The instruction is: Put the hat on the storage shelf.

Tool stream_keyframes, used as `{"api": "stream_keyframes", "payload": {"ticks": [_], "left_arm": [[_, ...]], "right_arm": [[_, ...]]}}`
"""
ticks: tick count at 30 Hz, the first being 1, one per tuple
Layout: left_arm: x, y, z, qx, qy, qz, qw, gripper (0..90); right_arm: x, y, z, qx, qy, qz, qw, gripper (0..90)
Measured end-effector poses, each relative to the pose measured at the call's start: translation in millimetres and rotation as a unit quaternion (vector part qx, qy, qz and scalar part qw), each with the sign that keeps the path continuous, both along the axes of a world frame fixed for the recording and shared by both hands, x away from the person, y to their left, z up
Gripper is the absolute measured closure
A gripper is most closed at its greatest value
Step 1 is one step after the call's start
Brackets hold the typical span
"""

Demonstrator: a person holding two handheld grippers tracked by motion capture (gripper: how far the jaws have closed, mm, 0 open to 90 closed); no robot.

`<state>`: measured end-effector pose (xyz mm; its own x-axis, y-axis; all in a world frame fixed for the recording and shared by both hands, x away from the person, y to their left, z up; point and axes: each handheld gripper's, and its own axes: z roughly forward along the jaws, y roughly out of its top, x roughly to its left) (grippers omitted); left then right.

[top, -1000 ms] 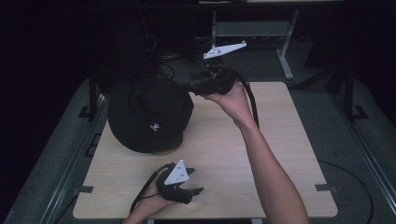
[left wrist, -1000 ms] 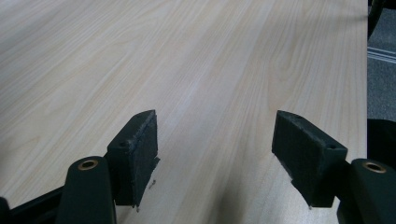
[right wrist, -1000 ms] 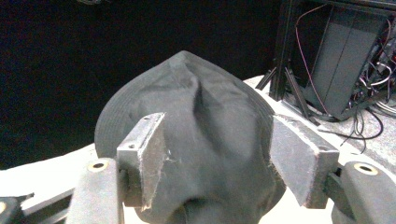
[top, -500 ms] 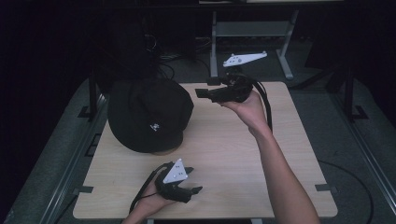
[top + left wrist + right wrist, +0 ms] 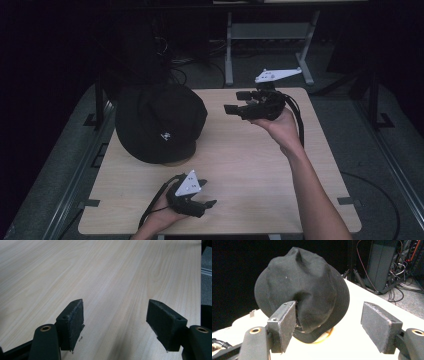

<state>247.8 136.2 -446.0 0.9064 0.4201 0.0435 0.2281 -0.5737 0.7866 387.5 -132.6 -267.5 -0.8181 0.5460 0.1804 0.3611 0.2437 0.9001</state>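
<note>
A black fabric bucket hat [image 5: 160,122] sits crown-up on the far left part of the pale wood-grain table [image 5: 240,170], and from above a small white mark shows on its front, too small to read as a brand or as letters. In the right gripper view the hat [image 5: 304,290] stands just beyond the jaws, and something round and yellowish peeks out from under its brim at the table surface; what it is cannot be told. The right gripper [image 5: 240,102] is held up over the far right part of the table, pointing toward the hat and apart from it, its jaws spread wide with nothing between them. The left gripper [image 5: 205,202] lies low at the near edge, its jaws likewise wide apart over bare wood, as the left gripper view [image 5: 115,317] confirms. The room behind the table is dark; cables and a metal stand [image 5: 270,35] are only faintly visible there.
</note>
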Motion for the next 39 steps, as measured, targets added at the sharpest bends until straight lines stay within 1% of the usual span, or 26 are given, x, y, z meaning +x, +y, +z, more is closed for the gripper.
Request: {"api": "stream_keyframes", "payload": {"ticks": [1,2,9,13,14,17,20,25,30,32,35,39], "left_arm": [[0.0,0.0,0.0,0.000,0.000,0.000,1.0000,29.6],[-0.7,-0.7,-0.4,-0.005,0.002,0.002,1.0000,29.6],[-0.6,0.0,-0.3,-0.003,0.001,0.001,1.0000,29.5],[-0.4,0.6,-0.2,-0.005,0.001,0.003,1.0000,29.5],[-0.3,0.9,-0.1,-0.003,0.001,0.002,1.0000,29.4],[-0.6,0.8,-0.1,-0.002,0.001,0.002,1.0000,29.4],[-0.9,0.5,-0.6,-0.006,0.003,0.005,1.0000,29.4],[-0.8,0.5,-0.9,-0.004,0.003,0.004,1.0000,29.4],[-0.6,0.8,-0.6,-0.001,0.003,0.003,1.0000,29.4],[-0.2,1.2,-0.5,-0.001,0.004,0.009,1.0000,28.0],[-0.2,1.0,-0.7,-0.003,0.004,0.011,0.9999,27.5],[-0.8,0.7,-0.5,-0.003,0.004,0.012,0.9999,27.1]], "right_arm": [[0.0,0.0,0.0,0.000,0.000,0.000,1.0000,27.5],[-2.0,-4.5,-1.7,0.003,0.002,-0.002,1.0000,27.3],[-8.7,-15.8,-7.0,-0.001,0.002,-0.010,0.9999,26.6],[-13.5,-23.5,-12.1,-0.001,0.007,-0.015,0.9999,25.8],[-15.7,-26.8,-14.9,-0.001,0.007,-0.016,0.9998,25.5],[-18.1,-30.0,-17.1,-0.001,0.008,-0.018,0.9998,25.0],[-24.3,-38.2,-23.5,-0.002,0.012,-0.023,0.9997,24.1],[-29.0,-46.3,-29.2,0.001,0.015,-0.029,0.9995,23.6],[-34.9,-54.8,-34.8,0.002,0.017,-0.032,0.9993,22.9],[-40.8,-59.5,-39.1,0.002,0.017,-0.032,0.9993,22.5],[-44.2,-61.6,-41.5,0.001,0.018,-0.032,0.9993,22.2],[-51.8,-66.6,-47.3,0.007,0.020,-0.031,0.9993,21.9]]}}
